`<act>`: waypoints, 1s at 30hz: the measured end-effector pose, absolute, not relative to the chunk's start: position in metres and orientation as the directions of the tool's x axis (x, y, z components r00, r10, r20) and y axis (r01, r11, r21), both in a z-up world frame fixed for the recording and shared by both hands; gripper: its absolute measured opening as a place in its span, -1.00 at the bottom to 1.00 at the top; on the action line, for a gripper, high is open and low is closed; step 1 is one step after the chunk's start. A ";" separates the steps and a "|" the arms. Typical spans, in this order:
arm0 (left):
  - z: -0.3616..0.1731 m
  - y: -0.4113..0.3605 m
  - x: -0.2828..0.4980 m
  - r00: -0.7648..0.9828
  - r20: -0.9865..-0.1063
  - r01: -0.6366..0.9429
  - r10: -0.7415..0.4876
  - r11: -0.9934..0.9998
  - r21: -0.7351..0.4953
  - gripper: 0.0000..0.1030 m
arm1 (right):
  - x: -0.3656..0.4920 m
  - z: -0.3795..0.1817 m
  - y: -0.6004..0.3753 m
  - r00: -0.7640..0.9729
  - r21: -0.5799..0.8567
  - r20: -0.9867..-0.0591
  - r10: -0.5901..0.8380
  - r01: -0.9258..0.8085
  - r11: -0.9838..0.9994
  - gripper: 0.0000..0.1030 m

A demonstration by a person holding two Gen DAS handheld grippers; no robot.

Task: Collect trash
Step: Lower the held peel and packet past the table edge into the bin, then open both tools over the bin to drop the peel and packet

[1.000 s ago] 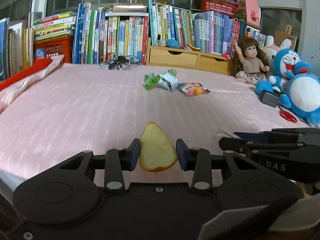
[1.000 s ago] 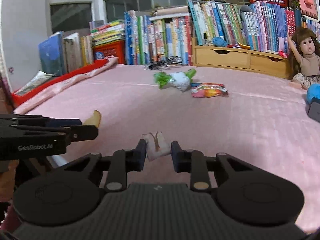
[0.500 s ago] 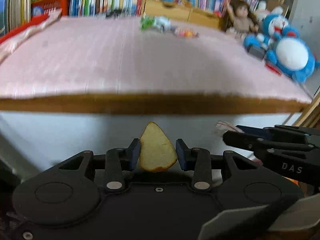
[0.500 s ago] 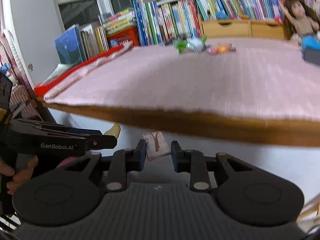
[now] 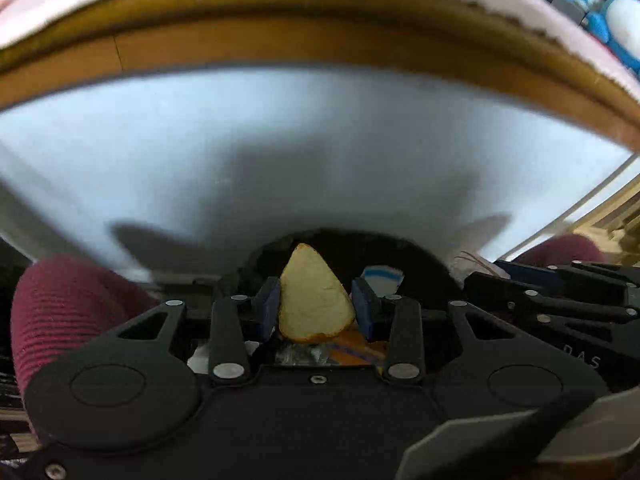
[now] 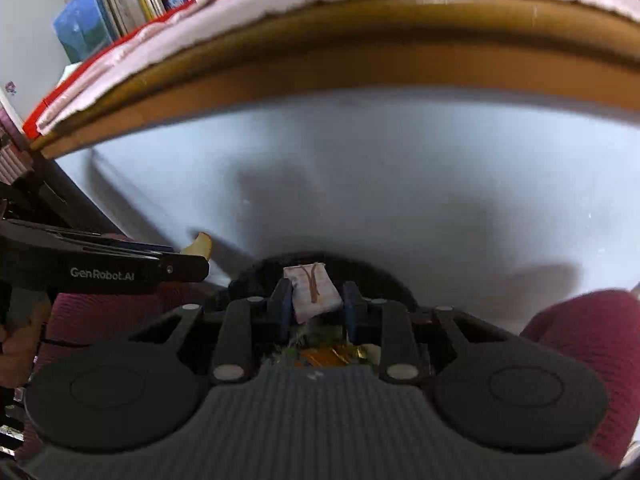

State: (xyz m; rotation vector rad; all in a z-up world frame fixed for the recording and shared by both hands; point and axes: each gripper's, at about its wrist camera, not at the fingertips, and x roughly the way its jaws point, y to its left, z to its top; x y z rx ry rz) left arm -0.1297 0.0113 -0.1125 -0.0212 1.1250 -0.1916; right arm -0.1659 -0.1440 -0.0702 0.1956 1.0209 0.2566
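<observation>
Peel scrap pinched in left tongs, paper wrapper in right tongs.

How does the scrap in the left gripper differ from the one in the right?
The fruit slice in the left gripper is yellowish, rounded and tapers to a point; the paper packet in the right gripper is white, squarish, with a brown mark. The slice looks rigid, the packet creased. Both are pinched above the dark bin.
</observation>
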 end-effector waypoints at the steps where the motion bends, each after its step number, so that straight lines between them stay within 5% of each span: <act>1: -0.117 0.012 -0.128 0.404 -0.901 0.138 -0.156 0.984 -0.109 -0.28 | -0.166 -0.073 -0.143 0.489 0.280 -0.819 0.300 -0.115 0.953 -0.37; 30: -0.150 0.002 -0.114 0.299 -0.944 0.139 -0.140 0.985 -0.103 -0.27 | -0.155 -0.092 -0.133 0.416 0.277 -0.860 0.295 -0.104 0.955 -0.28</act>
